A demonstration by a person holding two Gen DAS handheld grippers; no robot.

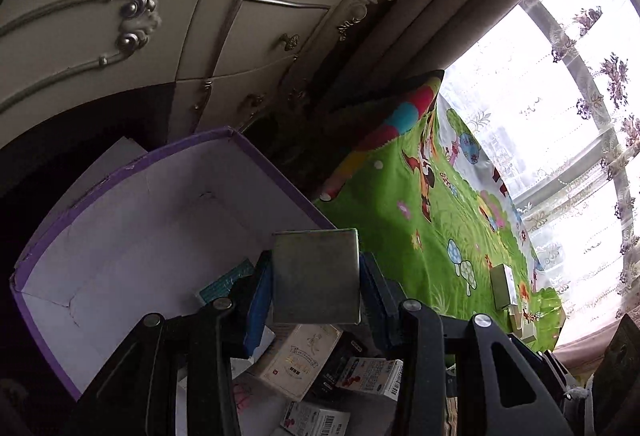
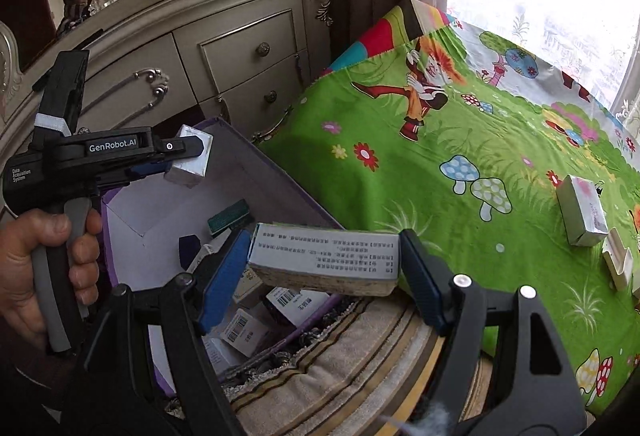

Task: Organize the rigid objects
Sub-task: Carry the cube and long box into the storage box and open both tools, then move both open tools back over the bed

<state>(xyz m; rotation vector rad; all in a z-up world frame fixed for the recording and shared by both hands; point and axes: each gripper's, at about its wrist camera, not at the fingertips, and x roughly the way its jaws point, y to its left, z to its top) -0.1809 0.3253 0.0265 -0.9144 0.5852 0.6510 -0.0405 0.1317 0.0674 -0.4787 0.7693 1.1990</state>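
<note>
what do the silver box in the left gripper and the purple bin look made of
Silver box: likely cardboard with a shiny foil-like wrap, judging by its dull metallic sheen and sharp folded edges. Purple bin: apparently cardboard, matte white inside, with creases and folded corner flaps.

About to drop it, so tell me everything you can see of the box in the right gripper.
The printed box is a long, flat carton, pale top covered in lines of small dark text, with a worn, speckled front edge. It lies roughly level, clamped end to end by the right gripper, above the near rim of the purple bin.
</note>
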